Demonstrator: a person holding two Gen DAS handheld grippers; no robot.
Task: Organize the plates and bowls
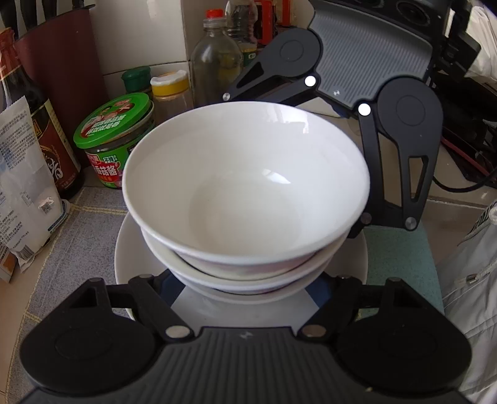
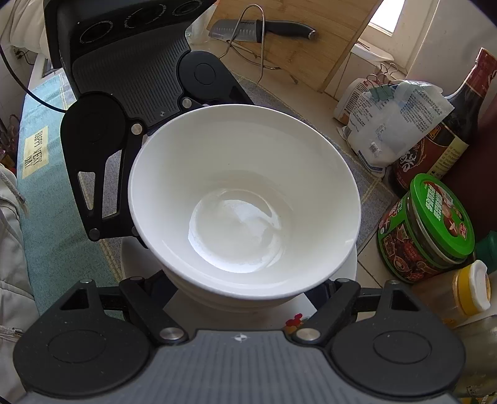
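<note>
A stack of three white bowls (image 1: pixel 245 186) (image 2: pixel 242 202) stands on a white plate (image 1: pixel 130 258) (image 2: pixel 352 264) on a grey checked mat. My left gripper (image 1: pixel 245 289) reaches in from the near side. Its dark fingers (image 1: pixel 166 281) run under the lowest bowl on either side and press against it, with the tips hidden. My right gripper (image 2: pixel 245 298) holds the same stack from the opposite side in the same way. In the left wrist view one of the right gripper's fingers (image 1: pixel 400 174) lies against the bowls' far right flank.
A green-lidded jar (image 1: pixel 115 136) (image 2: pixel 435 223), a dark sauce bottle (image 1: pixel 46 124), a white bag (image 2: pixel 391 124), a yellow-capped jar (image 1: pixel 169 90) and a clear bottle (image 1: pixel 214 59) crowd one side. A knife (image 2: pixel 264 28) lies on a wooden board behind a wire rack. A teal cloth (image 2: pixel 46 192) covers the other side.
</note>
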